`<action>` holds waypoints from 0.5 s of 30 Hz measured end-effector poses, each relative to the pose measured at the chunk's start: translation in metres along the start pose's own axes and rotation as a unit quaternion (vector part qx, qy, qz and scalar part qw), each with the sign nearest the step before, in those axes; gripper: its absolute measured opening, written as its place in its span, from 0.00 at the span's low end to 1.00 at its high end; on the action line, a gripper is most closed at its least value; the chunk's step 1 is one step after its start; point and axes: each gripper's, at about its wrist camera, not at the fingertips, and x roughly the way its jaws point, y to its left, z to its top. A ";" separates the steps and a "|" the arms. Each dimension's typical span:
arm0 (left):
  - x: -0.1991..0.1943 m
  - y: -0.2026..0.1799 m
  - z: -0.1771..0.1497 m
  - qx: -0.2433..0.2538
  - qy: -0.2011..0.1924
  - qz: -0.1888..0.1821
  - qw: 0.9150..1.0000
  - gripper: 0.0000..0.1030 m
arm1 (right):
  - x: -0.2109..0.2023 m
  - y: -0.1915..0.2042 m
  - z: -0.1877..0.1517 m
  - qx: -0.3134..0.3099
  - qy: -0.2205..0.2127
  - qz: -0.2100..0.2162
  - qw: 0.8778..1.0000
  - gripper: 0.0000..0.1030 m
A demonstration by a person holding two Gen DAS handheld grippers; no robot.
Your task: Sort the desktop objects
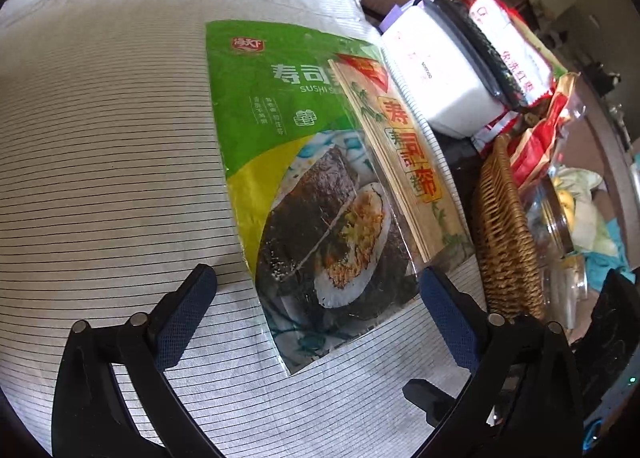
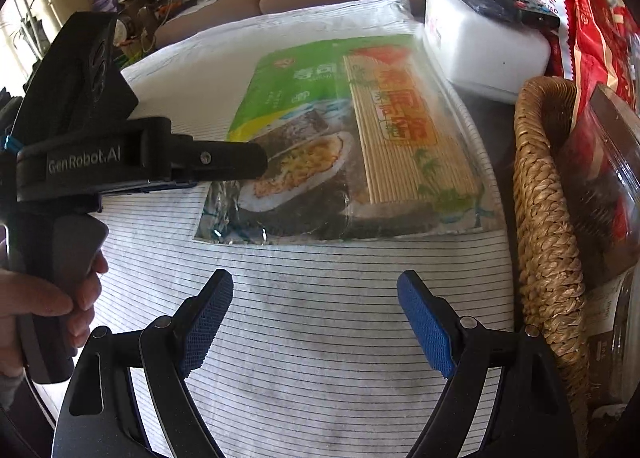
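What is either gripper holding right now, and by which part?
Nothing is held. The left gripper is open astride the near corner of the flat green sushi seaweed packet, pads not pressing. The right gripper is open over the striped white cloth.

The left gripper (image 1: 316, 318) is showing a black plastic frame with two long curved arms, each one ending in a dark blue finger pad (image 1: 184, 318) with a fine mesh texture. Round silver pins are sitting at the arm hinges. The right gripper (image 2: 316, 322) is showing the same build: black arms, brighter blue textured pads (image 2: 426, 328), silver pins, and a long slot cut in each outer arm. From the right wrist view, the left gripper's body (image 2: 100, 154) is showing pale raised lettering reading GenRobot.AI, a small screw, a blue clip at its rear and a grey handle. A hand (image 2: 48, 298) is wrapping that handle, with a grey cuff at the wrist.
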 end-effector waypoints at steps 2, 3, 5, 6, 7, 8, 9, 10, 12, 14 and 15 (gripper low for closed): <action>0.000 0.000 0.001 -0.005 0.008 -0.001 1.000 0.65 | -0.001 0.000 0.001 0.002 -0.002 0.001 1.000 0.84; 0.001 -0.002 0.002 -0.006 0.009 -0.001 1.000 0.65 | -0.002 0.000 0.002 0.003 -0.004 0.003 1.000 0.84; 0.003 -0.003 0.003 -0.006 0.016 -0.004 1.000 0.65 | -0.003 -0.001 0.002 0.008 -0.006 0.006 1.000 0.84; 0.003 -0.004 0.003 -0.003 0.019 -0.003 1.000 0.66 | -0.002 -0.001 0.001 0.009 -0.006 0.005 1.000 0.84; 0.003 -0.003 0.003 -0.006 0.019 -0.003 1.000 0.67 | -0.002 -0.001 0.001 0.011 -0.005 0.004 1.000 0.84; 0.001 -0.001 0.003 -0.009 0.020 -0.005 1.000 0.67 | -0.001 -0.001 0.001 0.012 -0.004 0.002 1.000 0.84; 0.000 0.000 0.002 -0.011 0.022 -0.007 1.000 0.67 | -0.001 -0.001 0.000 0.013 -0.003 0.001 1.000 0.84; -0.002 0.000 0.001 -0.011 0.026 -0.005 1.000 0.67 | -0.001 -0.002 0.000 0.015 -0.005 0.002 1.000 0.84; -0.019 0.000 -0.004 0.006 0.024 -0.002 1.000 0.67 | -0.003 -0.002 0.002 0.019 -0.011 0.007 1.000 0.84; -0.049 -0.002 -0.011 0.045 0.008 0.007 0.999 0.71 | -0.007 0.000 0.003 0.019 -0.018 0.011 1.000 0.84; -0.074 -0.002 -0.017 0.077 -0.006 0.020 0.997 0.73 | -0.010 0.002 0.004 0.016 -0.025 0.014 0.999 0.84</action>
